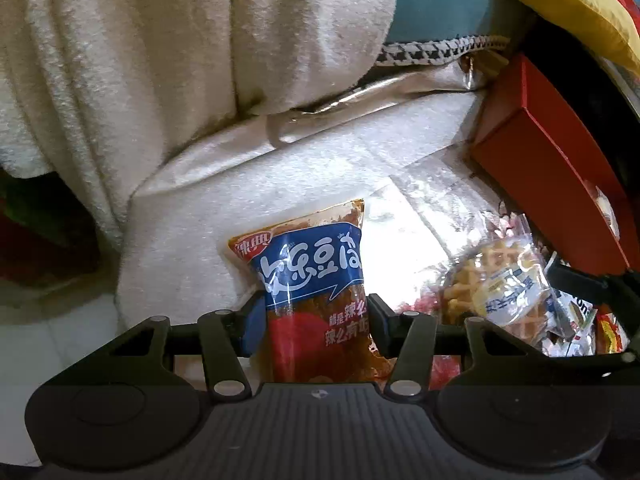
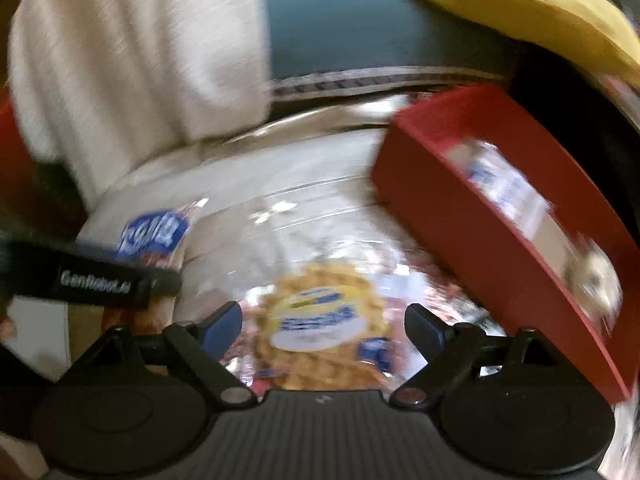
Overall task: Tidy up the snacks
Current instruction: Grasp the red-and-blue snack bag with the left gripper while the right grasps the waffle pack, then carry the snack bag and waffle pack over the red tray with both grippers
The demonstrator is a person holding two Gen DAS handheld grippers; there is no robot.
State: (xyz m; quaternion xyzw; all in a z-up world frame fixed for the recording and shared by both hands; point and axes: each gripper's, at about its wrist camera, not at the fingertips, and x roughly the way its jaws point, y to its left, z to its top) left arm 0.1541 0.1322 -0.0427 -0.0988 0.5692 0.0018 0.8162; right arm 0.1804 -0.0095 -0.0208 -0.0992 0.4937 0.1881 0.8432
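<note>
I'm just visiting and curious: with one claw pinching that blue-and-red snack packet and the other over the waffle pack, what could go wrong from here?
1. The left gripper pinches the soft spicy snack packet by its sides; it might buckle or slip.
2. The right gripper hangs open over the waffle pack, and its view is blurred, so it could miss.
3. The red box lies close by and could get bumped.

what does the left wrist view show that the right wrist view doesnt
Only the left wrist view: the left gripper shut on the spicy tofu snack packet, its label sharp, and a jumble of small packets at far right.

Only the right wrist view: the right gripper open above the waffle packet, and wrapped snacks inside the red box, all blurred.

Both: the waffle packet, red box, white sofa cushion, yellow cloth.
</note>
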